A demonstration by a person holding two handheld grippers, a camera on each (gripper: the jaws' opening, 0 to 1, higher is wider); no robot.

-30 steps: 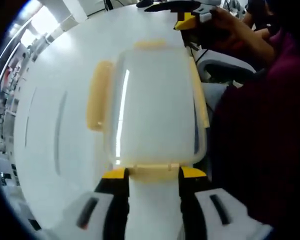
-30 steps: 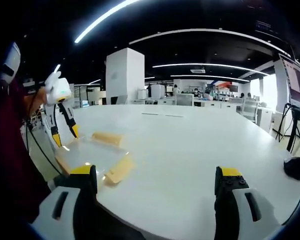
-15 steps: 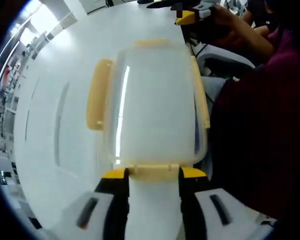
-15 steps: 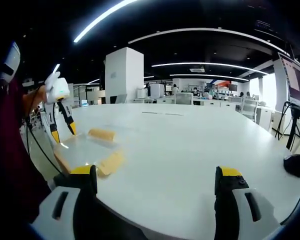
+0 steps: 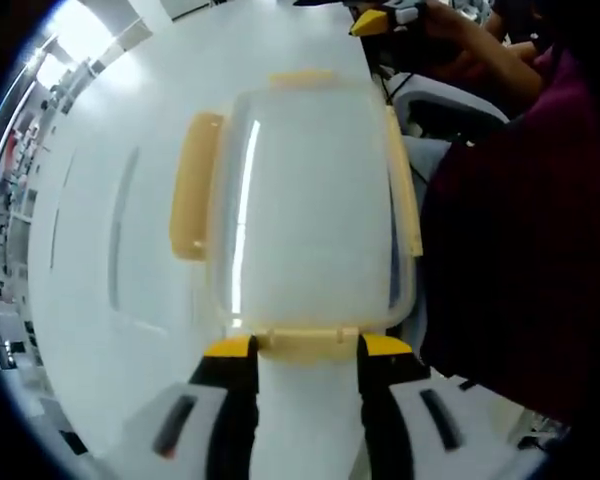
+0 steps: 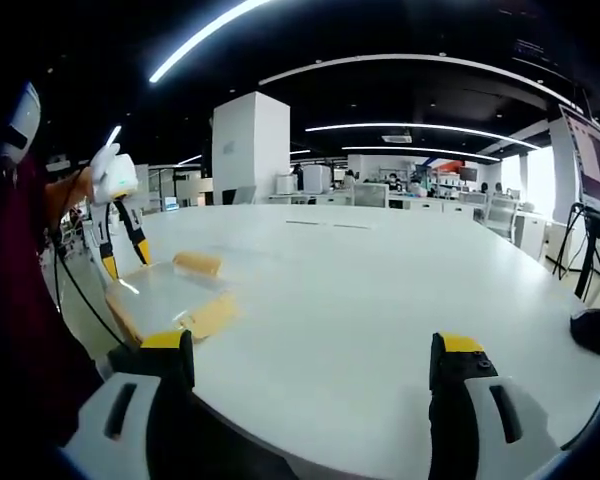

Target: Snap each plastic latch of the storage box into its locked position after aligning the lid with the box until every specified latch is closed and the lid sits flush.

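The left gripper (image 5: 308,345) clamps the near latch (image 5: 308,340) of the lidded storage box (image 5: 315,200) at the table (image 6: 380,290) edge, the side latch (image 5: 195,185) flares unlocked, and the right gripper (image 6: 310,360) hangs wide open, empty.

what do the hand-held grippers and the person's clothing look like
Each hand-held gripper has two black jaws with yellow tips, set on white housings with dark slots: the left hand-held gripper and the right hand-held gripper. In the right gripper view, the left one has a rounded white body, with black cables beside it. The person wears a dark maroon sleeve.
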